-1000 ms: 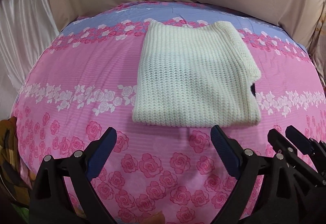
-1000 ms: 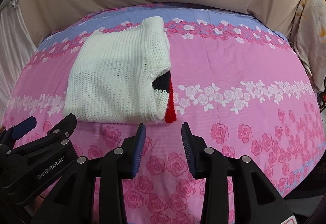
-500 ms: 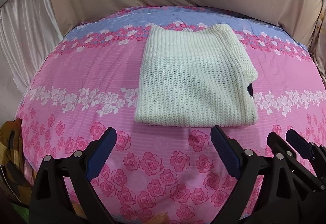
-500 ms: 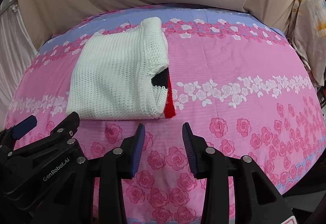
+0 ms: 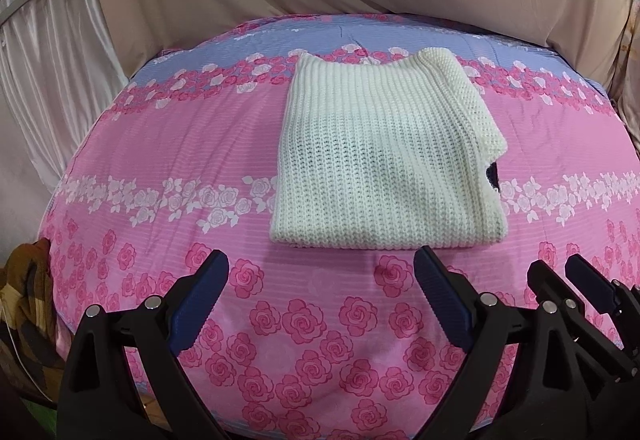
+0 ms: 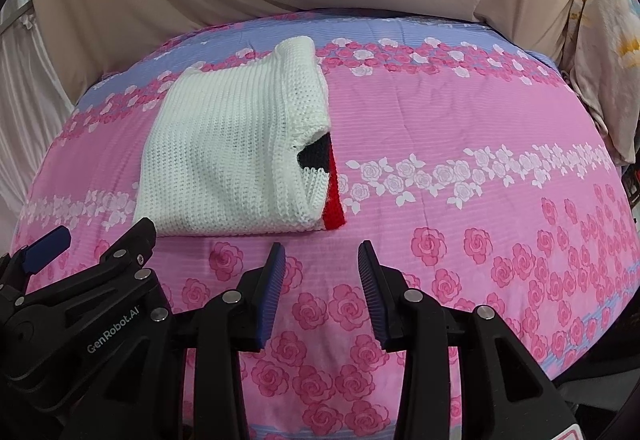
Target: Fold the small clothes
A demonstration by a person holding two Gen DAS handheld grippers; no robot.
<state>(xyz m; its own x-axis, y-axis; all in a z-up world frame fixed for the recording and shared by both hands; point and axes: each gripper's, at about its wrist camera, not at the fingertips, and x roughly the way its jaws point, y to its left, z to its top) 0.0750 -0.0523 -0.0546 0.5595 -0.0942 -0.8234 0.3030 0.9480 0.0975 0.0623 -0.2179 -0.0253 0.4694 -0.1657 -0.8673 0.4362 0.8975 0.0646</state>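
the left gripper [image 5: 320, 272] has its jaws spread wide at the bottom of its own view, with only rose-print bedding between them. the right gripper [image 6: 322, 260] has its jaws parted more narrowly, also holding nothing. each gripper shows in the other's view as a black frame in a bottom corner.

almost nothing has changed over the last second: both pairs of jaws sit as they did, apart from and below the garment, and the framing has only drifted a little. the white knit sweater [image 5: 384, 167] lies just above the jaws, centre of the left view and left of centre in the right view, flat on the pink floral bedspread [image 6: 460, 119]. it is already a compact rectangle, so the fold looks finished, or close to it, and the hands seem to be pausing clear of it.

a dark and red layer [image 6: 332, 183] pokes out at the sweater's right edge; whether it is a lining, a trim or a second garment cannot be told. the underside folds are hidden. the bed's corners are cut off by the fisheye rim, and a brown patterned cloth [image 5: 28, 280] at lower left is only partly seen.
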